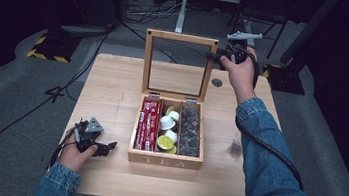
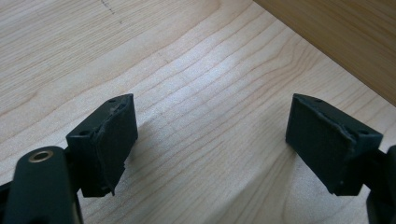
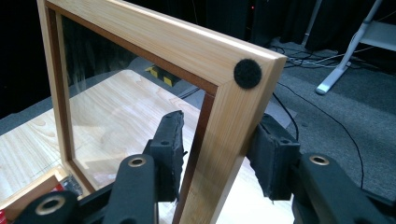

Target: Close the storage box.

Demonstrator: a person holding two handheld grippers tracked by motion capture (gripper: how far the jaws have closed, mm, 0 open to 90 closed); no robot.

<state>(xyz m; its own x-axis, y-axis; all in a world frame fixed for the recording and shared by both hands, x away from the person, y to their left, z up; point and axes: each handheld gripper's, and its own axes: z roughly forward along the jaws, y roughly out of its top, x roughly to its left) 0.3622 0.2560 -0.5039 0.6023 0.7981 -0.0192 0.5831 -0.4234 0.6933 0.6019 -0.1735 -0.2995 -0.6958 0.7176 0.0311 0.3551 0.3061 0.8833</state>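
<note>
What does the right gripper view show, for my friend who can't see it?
Two black tongs straddle the side of an upright wooden lid frame with a clear pane. A round black felt dot sits on its corner, with the pale wooden table behind.

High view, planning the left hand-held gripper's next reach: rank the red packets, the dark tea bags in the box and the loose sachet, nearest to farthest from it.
From the left hand-held gripper:
1. Red packets, box's left compartment.
2. Dark tea bags, right compartment.
3. Loose sachet, on the table right of the box.

Wooden tea box (image 1: 165, 160) mid-table, glass-paned lid (image 1: 182, 38) open and upright, black felt dot (image 3: 247, 73) on the lid frame's corner.
</note>
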